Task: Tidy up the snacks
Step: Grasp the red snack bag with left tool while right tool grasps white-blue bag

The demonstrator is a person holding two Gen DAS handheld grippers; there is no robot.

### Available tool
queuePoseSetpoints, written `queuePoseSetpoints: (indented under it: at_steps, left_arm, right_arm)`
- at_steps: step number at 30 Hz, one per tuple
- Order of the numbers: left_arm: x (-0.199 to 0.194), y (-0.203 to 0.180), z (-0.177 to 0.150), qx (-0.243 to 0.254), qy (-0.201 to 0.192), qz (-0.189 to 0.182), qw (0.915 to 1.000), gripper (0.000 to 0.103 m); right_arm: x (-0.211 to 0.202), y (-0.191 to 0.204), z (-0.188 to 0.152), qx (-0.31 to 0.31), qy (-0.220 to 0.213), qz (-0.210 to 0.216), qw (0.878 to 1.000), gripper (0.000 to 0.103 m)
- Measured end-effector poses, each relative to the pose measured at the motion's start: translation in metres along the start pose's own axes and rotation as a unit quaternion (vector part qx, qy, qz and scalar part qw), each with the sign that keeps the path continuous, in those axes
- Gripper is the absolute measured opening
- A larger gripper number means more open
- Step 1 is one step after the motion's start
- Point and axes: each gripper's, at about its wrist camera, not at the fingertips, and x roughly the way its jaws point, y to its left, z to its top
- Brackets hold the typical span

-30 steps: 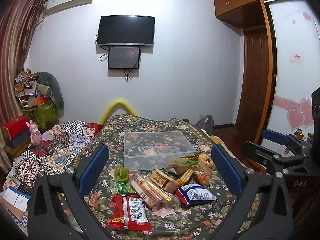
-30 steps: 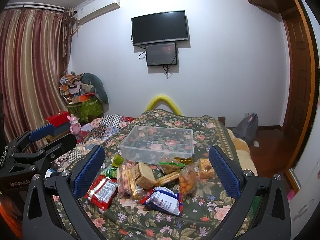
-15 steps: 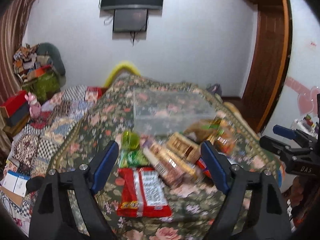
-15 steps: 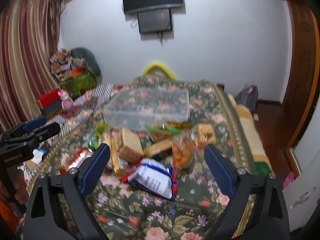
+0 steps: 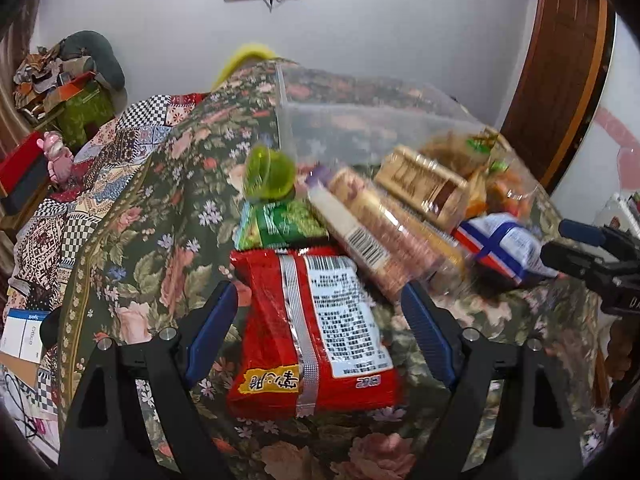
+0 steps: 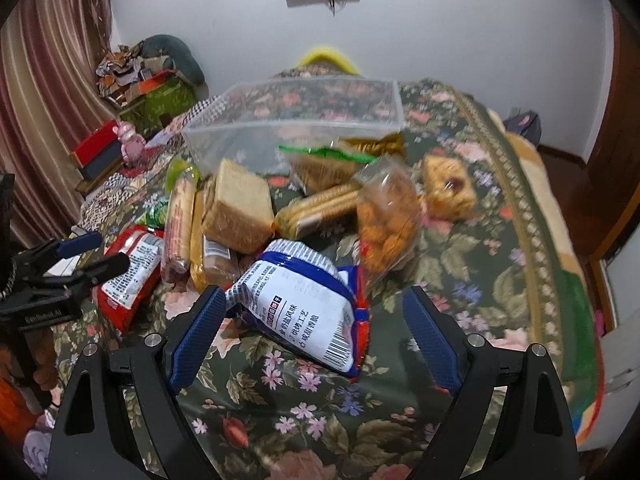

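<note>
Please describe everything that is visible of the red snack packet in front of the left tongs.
The red snack packet is a glossy foil or plastic pouch lying flat, back side up, on the floral bedcover. A silver seam runs down its length beside a white printed label, with yellow lettering near its close end. It lies between the open left tongs, apparently untouched. Its far end meets a green packet.

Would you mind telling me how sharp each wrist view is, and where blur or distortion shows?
Left wrist view: the red packet reads sharply, while the clear bin behind is smeared. Right wrist view: the blue-and-white packet is legible, though the far snacks blur. Both views bend strongly towards dark fisheye corners.
</note>
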Motion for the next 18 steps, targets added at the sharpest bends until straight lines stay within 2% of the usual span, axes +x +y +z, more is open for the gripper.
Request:
queuePoseSetpoints:
  at_steps: [4, 9, 12, 18]
  left_arm:
    - [0.015, 0.001, -0.003, 0.003, 0.018, 0.0, 0.9998, 0.084]
    - [0.036, 0.006, -0.007, -0.001, 0.04, 0.004, 0.9992, 0.084]
    - [0.042, 0.007, -0.011, -0.005, 0.04, 0.006, 0.9992, 0.084]
    - [0.042, 0.006, -0.012, 0.005, 0.028, 0.01, 0.9995, 0.071]
  right_arm:
    - [0.014, 0.002, 0.003, 0.005, 0.015, 0.013, 1.0, 0.089]
    - [0.031, 0.009, 0.002, -0.003, 0.042, 0.008, 0.999, 0.089]
    - [0.04, 0.006, 0.0, 0.006, 0.06, 0.013, 0.998, 0.089]
    - [0.044, 0.004, -0.002, 0.023, 0.063, 0.029, 0.997, 0.088]
